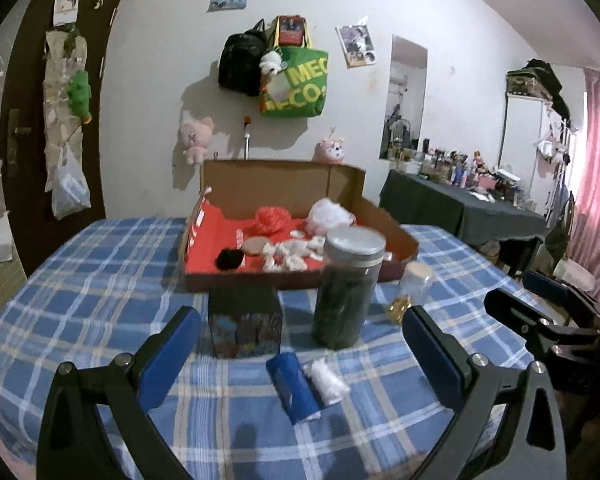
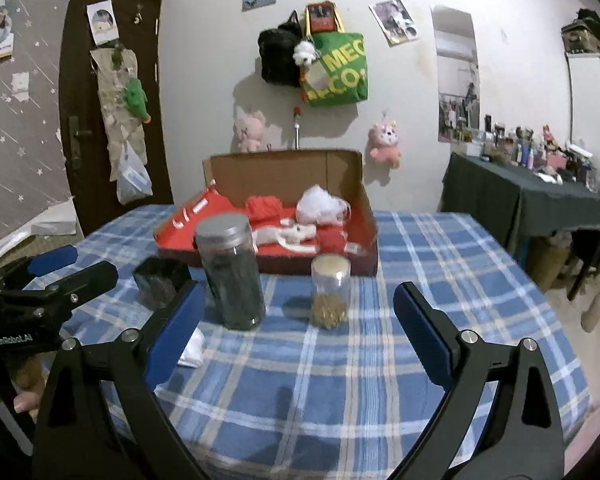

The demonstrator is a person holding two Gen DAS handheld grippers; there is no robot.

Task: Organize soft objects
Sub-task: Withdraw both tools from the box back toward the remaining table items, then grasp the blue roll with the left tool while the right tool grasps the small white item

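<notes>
An open cardboard box (image 1: 396,236) (image 2: 364,200) with a red lining stands mid-table. In it lie a red fluffy ball (image 1: 270,220), a white fluffy tuft (image 1: 328,212), a black pompom (image 1: 230,260) and white plush pieces (image 1: 288,254). A blue roll (image 1: 294,388) and a white roll (image 1: 326,382) lie on the checked cloth just in front of my left gripper (image 1: 302,312), which is open and empty. My right gripper (image 2: 298,286) is open too and holds nothing. It faces a tall grey-lidded jar (image 2: 230,276) and a small cork-lidded jar (image 2: 330,292).
A dark square box (image 1: 244,320) stands left of the tall jar (image 1: 350,284). Each gripper shows at the other view's edge. The blue checked cloth (image 2: 340,380) covers the table. Behind are a wall with bags and plush toys and a dark cluttered side table (image 2: 520,196).
</notes>
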